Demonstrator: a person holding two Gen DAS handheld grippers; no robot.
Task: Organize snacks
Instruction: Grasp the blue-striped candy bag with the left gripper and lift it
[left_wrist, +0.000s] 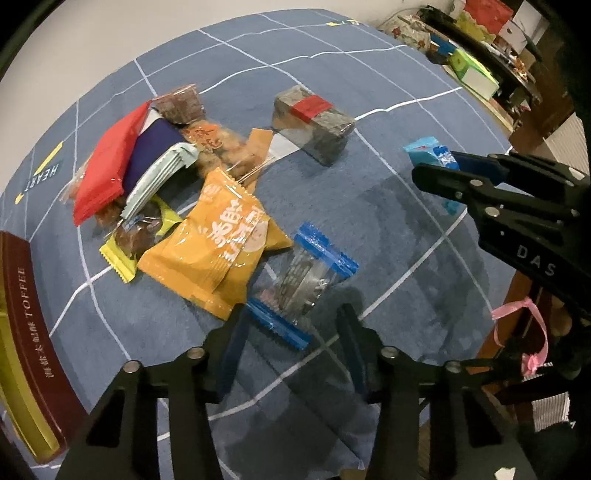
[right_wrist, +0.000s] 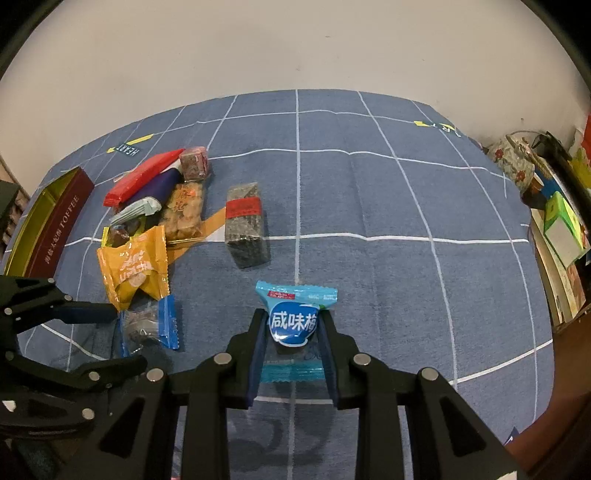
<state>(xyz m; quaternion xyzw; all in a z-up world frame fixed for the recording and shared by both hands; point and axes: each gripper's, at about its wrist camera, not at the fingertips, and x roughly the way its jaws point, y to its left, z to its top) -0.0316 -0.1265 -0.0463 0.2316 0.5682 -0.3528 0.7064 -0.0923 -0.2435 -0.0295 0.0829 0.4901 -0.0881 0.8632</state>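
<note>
My right gripper (right_wrist: 292, 325) is shut on a light-blue snack packet (right_wrist: 293, 321) with white characters, just over the blue checked tablecloth; it shows in the left wrist view (left_wrist: 430, 153) too. My left gripper (left_wrist: 291, 317) is open, its fingers on either side of a clear packet with blue ends (left_wrist: 301, 284), also seen in the right wrist view (right_wrist: 147, 325). A pile of snacks lies to the left: an orange packet (left_wrist: 218, 251), a red packet (left_wrist: 107, 162), a purple one (left_wrist: 151, 151). A dark block with a red band (left_wrist: 312, 123) lies apart.
A maroon and gold toffee box (left_wrist: 26, 332) sits open at the table's left edge (right_wrist: 48, 225). Shelves with boxes and a floral jar (right_wrist: 513, 162) stand off the table's right side. A pink ribbon (left_wrist: 524, 328) hangs near the table's right edge.
</note>
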